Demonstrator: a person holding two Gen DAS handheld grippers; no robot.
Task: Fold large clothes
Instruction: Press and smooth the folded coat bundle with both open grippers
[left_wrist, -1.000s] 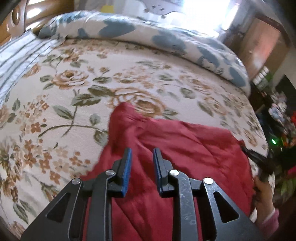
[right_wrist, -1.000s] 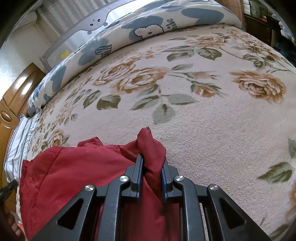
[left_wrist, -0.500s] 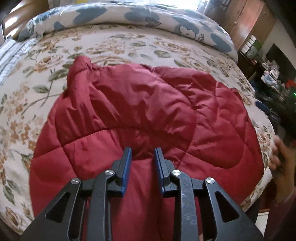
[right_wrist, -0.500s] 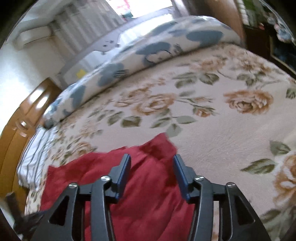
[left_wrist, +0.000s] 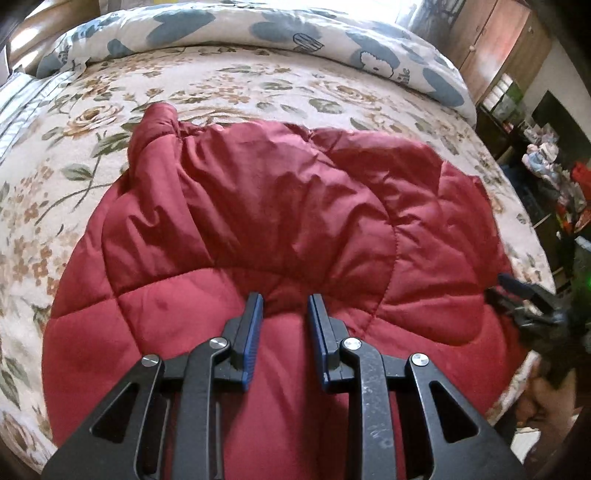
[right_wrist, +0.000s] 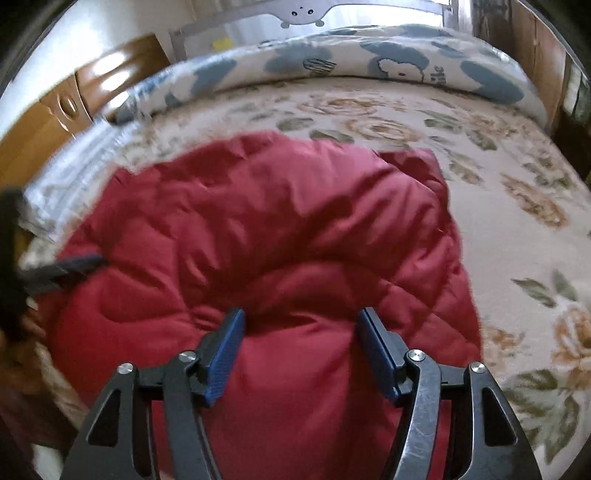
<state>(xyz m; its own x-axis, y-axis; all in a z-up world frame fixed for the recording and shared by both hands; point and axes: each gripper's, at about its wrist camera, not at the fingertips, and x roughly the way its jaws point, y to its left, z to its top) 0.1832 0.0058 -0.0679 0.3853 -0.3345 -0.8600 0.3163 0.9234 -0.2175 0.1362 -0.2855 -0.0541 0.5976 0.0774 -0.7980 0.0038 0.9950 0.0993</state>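
Observation:
A dark red quilted jacket (left_wrist: 280, 221) lies spread on the flowered bedspread (left_wrist: 258, 85); it also fills the middle of the right wrist view (right_wrist: 280, 229). My left gripper (left_wrist: 285, 304) hovers over the jacket's near part, jaws partly open with nothing between them. My right gripper (right_wrist: 301, 319) is wide open above the jacket's near edge, empty. The right gripper shows at the right edge of the left wrist view (left_wrist: 524, 299). The left gripper shows blurred at the left edge of the right wrist view (right_wrist: 66, 271).
A rolled white and blue duvet (left_wrist: 295, 29) lies along the far side of the bed. A wooden headboard (right_wrist: 55, 122) stands at the left. A wardrobe and cluttered shelves (left_wrist: 546, 162) are at the right beyond the bed's edge.
My right gripper let go of the jacket's red fold, opened wide and pulled back. My left gripper drew back too, so the whole jacket now shows spread out.

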